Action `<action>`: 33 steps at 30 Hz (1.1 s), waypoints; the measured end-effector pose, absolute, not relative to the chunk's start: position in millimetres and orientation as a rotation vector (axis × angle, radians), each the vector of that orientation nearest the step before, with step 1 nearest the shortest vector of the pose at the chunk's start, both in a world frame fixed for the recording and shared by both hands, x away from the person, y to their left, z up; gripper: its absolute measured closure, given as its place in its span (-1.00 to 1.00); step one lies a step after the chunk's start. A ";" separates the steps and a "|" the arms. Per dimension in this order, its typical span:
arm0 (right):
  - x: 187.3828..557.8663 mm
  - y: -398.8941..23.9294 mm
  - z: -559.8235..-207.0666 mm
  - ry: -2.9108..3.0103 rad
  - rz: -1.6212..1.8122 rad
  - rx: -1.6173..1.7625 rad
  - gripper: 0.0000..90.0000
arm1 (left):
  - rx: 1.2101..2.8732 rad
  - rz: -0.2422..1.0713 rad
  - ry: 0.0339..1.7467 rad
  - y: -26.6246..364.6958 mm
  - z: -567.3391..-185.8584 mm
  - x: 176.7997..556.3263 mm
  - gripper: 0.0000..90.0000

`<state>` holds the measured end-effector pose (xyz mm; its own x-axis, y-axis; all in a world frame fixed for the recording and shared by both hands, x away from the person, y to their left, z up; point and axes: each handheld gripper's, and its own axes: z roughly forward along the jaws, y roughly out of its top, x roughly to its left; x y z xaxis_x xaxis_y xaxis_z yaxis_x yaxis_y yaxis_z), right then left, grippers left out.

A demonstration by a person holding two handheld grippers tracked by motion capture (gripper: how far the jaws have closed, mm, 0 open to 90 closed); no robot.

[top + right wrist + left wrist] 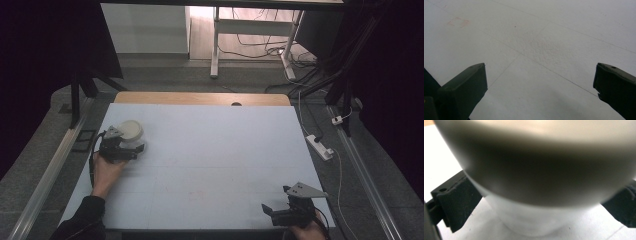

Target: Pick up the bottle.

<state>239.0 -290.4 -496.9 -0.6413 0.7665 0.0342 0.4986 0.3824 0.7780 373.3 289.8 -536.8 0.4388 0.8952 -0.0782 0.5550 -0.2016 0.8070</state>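
Left gripper (120, 145) at a white cup, right gripper (285, 212) idle at the near table edge.

Right gripper: 2 jaws spread wide, nothing between them, low over the pale table sheet (225, 150) with faint crease lines ahead of it. Left gripper, farther out: its 2 jaws stand either side of the white cup (534, 182), whose rounded wall sits right between them; whether the pads (456, 202) touch the wall, I cannot tell. Cup stands upright on the sheet.

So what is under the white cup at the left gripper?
The white cup stands on the white table sheet, between the left gripper's jaws. Its base hides what is directly beneath.
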 end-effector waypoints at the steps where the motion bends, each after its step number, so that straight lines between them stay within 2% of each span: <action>1: 239.0 -290.4 -496.9 2.315 1.130 1.105 -1.00 | 1.874 0.528 1.228 290.1 -536.8 374.5 -1.00; 6: 238.9 -290.2 -496.9 2.315 1.130 1.104 -1.00 | 1.864 0.503 1.224 289.1 -537.8 379.7 -1.00; 12: 238.8 -290.5 -496.7 2.316 1.130 1.102 -1.00 | 1.864 0.541 1.245 287.2 -536.1 377.6 -0.85; 27: 238.5 -290.3 -496.6 2.315 1.133 1.099 -1.00 | 1.848 0.497 1.287 288.8 -532.2 376.9 -0.83; 33: 238.5 -290.5 -496.7 2.314 1.136 1.097 -1.00 | 1.851 0.482 1.241 283.8 -525.4 374.4 -0.83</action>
<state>238.5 -290.5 -496.7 -0.6447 0.7637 0.0332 0.4934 0.3825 0.7812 374.4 283.8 -525.4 0.4371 0.8900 -0.1301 0.5693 -0.1617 0.8061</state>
